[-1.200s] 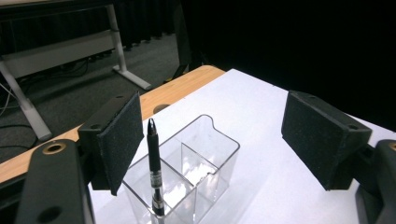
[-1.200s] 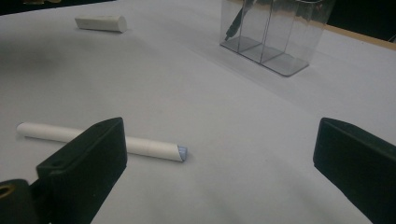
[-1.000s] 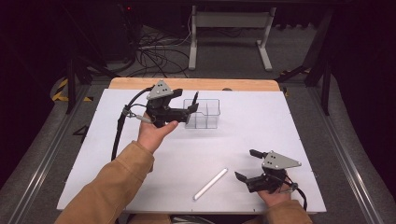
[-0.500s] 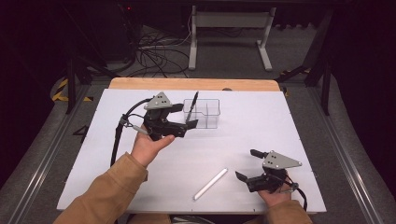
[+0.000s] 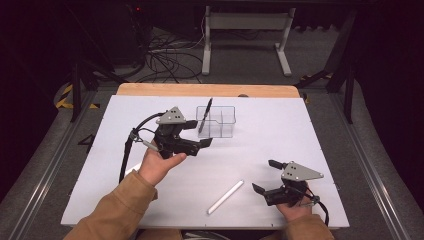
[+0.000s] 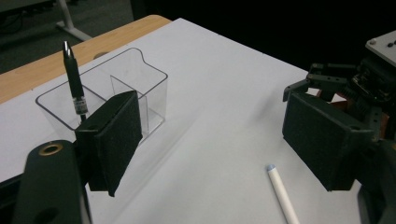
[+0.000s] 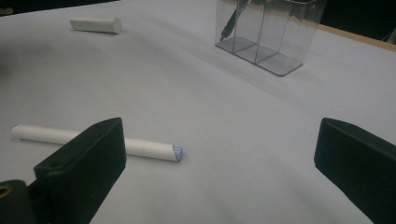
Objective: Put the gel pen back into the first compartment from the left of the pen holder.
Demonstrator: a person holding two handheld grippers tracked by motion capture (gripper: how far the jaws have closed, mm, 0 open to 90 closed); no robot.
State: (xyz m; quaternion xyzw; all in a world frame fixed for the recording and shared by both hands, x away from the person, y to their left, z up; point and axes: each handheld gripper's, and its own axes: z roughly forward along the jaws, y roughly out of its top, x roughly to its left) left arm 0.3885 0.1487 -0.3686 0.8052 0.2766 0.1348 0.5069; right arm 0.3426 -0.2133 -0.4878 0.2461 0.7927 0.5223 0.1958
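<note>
A clear two-compartment container [image 5: 222, 122] [image 6: 140, 77] [image 7: 275, 35] stands at the table's far middle. A black pen [image 5: 205, 114] [image 6: 73, 79] [image 7: 230, 21] leans upright in its left compartment. My left gripper [image 5: 199, 134] [image 6: 219, 140] is open just in front of the container, with nothing between its jaws. A long white tube [image 5: 226, 196] [image 6: 282, 191] [image 7: 135, 145] lies on the table near the front. To the right of the tube my right gripper [image 5: 265, 176] [image 7: 224, 163] is open and holds nothing.
A short white cylinder [image 7: 95, 24] [image 5: 131, 170] lies at the left, partly behind the left wrist. The white table sheet [image 5: 300, 130] ends at a wooden back edge [image 5: 210, 90]. The right gripper [image 6: 336, 84] shows far off in the left gripper view.
My left gripper has drawn back from the container toward the person, and the black pen now stands in the container on its own. The right gripper has stayed put.
</note>
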